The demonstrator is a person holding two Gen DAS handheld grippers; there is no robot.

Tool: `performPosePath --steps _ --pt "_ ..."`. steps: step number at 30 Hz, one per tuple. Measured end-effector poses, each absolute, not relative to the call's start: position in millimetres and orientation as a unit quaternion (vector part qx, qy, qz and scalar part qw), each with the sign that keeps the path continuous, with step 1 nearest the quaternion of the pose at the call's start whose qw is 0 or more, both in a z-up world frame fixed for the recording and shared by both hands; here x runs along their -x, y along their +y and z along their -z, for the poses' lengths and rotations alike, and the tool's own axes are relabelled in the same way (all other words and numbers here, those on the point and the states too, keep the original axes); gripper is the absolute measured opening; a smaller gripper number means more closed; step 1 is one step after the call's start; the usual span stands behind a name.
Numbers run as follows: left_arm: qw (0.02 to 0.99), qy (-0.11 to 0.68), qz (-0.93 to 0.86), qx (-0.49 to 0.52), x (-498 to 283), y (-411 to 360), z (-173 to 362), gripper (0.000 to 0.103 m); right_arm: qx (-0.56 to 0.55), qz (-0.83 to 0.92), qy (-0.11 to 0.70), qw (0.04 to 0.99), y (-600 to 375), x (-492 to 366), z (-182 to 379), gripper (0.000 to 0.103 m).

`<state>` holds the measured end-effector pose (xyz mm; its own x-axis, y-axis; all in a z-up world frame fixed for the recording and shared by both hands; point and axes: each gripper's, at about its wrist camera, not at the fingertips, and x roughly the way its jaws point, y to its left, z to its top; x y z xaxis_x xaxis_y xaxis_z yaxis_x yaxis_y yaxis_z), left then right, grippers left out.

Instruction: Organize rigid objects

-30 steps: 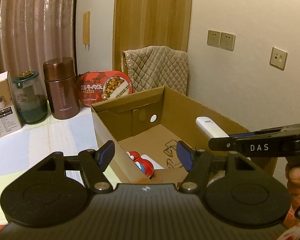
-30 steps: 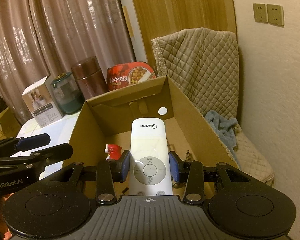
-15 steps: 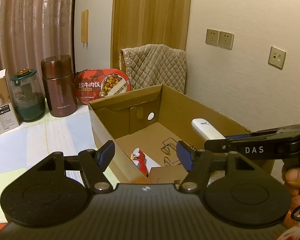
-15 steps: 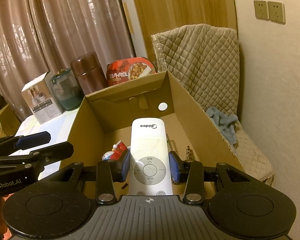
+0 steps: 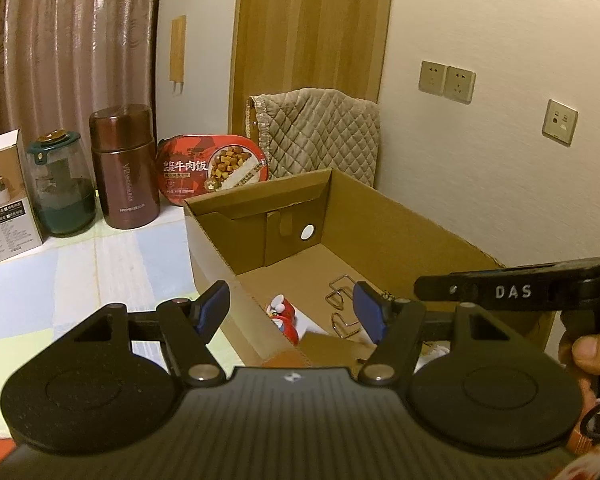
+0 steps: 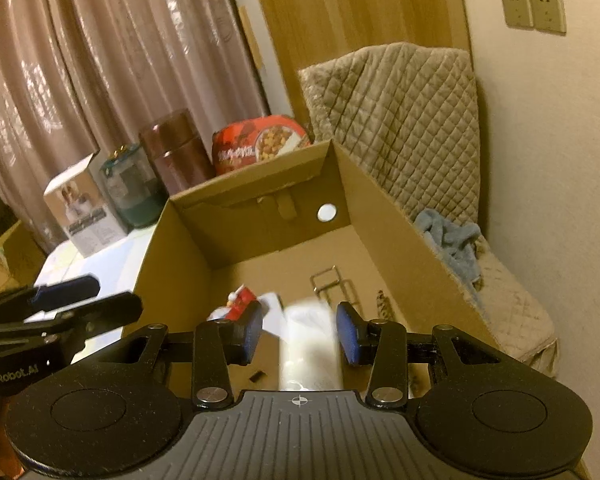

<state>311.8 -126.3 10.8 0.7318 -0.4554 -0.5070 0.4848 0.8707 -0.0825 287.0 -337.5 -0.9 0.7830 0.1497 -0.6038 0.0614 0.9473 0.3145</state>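
Observation:
An open cardboard box (image 6: 380, 216) (image 5: 400, 220) stands on the table. Inside lie a red and white toy figure (image 6: 240, 300) (image 5: 284, 316), wire clips (image 6: 332, 280) (image 5: 340, 300) and a white remote (image 6: 310, 340), blurred, between and below my right fingers. My right gripper (image 6: 300, 330) is open above the box's near end, its pads apart from the remote. My left gripper (image 5: 292, 312) is open and empty over the box's near left wall. The right gripper's finger (image 5: 520, 292) shows in the left wrist view.
Behind the box stand a red food bowl (image 5: 212, 168), a brown thermos (image 5: 124, 168), a green glass jar (image 5: 60, 192) and a white carton (image 5: 4, 200). A quilted chair (image 6: 400, 112) with a blue cloth (image 6: 452, 240) sits right of the box, by the wall.
My right gripper opened and let go of the white remote, which dropped into the box. The left gripper stayed open and nearly still.

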Motion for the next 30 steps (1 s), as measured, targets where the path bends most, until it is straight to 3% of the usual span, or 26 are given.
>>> performPosePath --steps 3,21,30 --pt "0.931 0.266 0.248 -0.023 -312.4 -124.7 -11.6 0.065 -0.164 -0.017 0.321 0.933 -341.1 -286.0 -0.8 0.049" --pt "0.938 0.266 0.22 -0.012 -307.8 -117.4 -14.7 0.081 -0.155 -0.014 0.308 0.939 -341.6 -280.3 -6.5 0.062" --pt "0.945 0.261 0.198 0.004 -289.8 -109.9 -20.7 0.096 -0.121 -0.009 0.277 0.953 -336.5 -259.3 -20.5 0.076"
